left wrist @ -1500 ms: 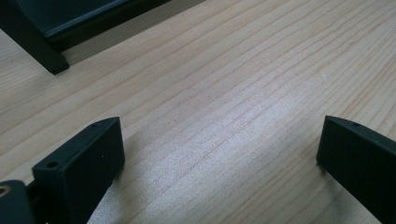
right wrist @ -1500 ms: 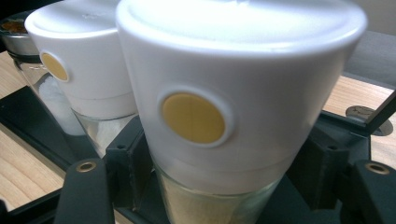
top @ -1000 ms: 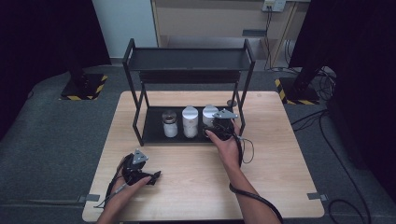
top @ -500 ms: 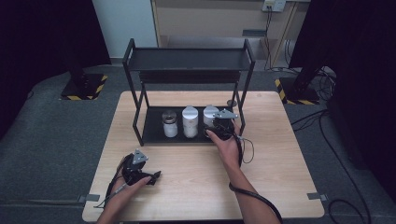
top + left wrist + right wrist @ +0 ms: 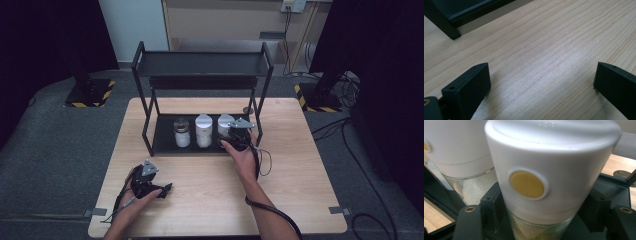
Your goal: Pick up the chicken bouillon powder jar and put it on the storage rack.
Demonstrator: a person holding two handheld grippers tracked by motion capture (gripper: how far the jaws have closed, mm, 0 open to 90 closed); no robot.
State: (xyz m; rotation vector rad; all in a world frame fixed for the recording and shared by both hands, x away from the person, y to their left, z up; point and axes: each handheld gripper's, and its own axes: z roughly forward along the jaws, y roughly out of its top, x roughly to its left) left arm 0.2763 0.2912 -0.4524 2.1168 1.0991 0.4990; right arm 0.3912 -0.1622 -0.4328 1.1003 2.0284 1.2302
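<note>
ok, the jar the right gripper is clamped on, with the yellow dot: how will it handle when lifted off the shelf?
The jar looks rigid: a white plastic cap over clear glass, so probably breakable if dropped. The smooth round glass may slip or twist in the right gripper, which grips low. It's tall with a wide cap, so likely tippy, and the next jar stands close.

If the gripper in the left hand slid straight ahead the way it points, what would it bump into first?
Probably the black rack: the left gripper, jaws open over bare wooden table, faces its bottom frame and corner leg. Nothing lies between, though depth is hard to judge.
</note>
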